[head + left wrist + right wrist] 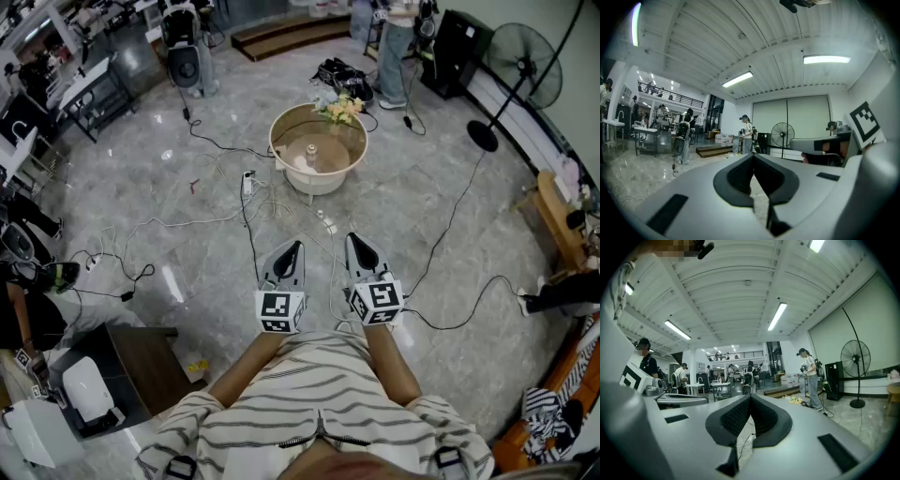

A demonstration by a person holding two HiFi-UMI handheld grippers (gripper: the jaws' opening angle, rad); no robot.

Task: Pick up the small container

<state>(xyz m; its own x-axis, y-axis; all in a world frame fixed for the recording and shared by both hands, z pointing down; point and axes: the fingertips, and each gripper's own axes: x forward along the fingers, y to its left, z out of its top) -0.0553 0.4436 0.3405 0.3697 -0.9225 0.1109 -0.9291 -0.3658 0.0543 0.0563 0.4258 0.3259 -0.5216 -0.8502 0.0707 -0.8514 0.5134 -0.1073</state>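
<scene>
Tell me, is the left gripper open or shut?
Shut. In its own view, the left gripper has its jaw tips touching, with nothing held between them.

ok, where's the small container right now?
Head view, upper centre: the small container stands inside the round beige tub on the floor, ahead of the left gripper and right gripper, flowers at its far rim.

Beneath me spreads a grey marble floor (141, 187) strewn with cables (448, 228) — a standing fan (518, 58) off to my right; overhead, tube lights (826, 59) line the ribbed white ceiling (717, 42).
</scene>
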